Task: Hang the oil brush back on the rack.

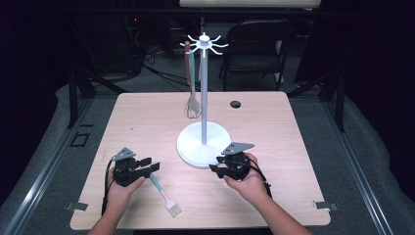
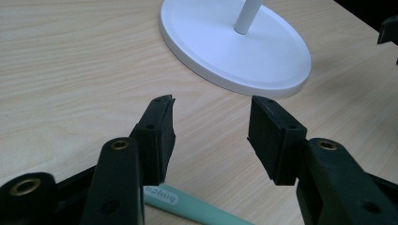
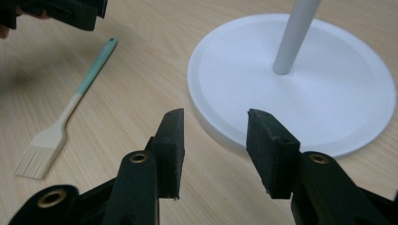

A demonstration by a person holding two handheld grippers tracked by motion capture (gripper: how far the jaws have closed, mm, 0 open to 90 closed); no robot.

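Your left gripper (image 1: 145,166) hovers, fingers wide and empty, above the pastry brush (image 1: 164,194) lying on the worktop (image 1: 147,117) at seven o'clock from the rack base (image 1: 195,147). Your right gripper (image 1: 219,169), fingers wide, holds nothing.

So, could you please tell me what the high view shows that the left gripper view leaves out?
High view alone: the whisk hanging from the hooks at the top of the stand, the bristle end of the brush, both hands and the chair behind the table. Left gripper view alone: the printed label on the brush handle, just under the left gripper, whose jaws stand open with nothing between them. Both: the stand's white base, its pole and the wooden table.
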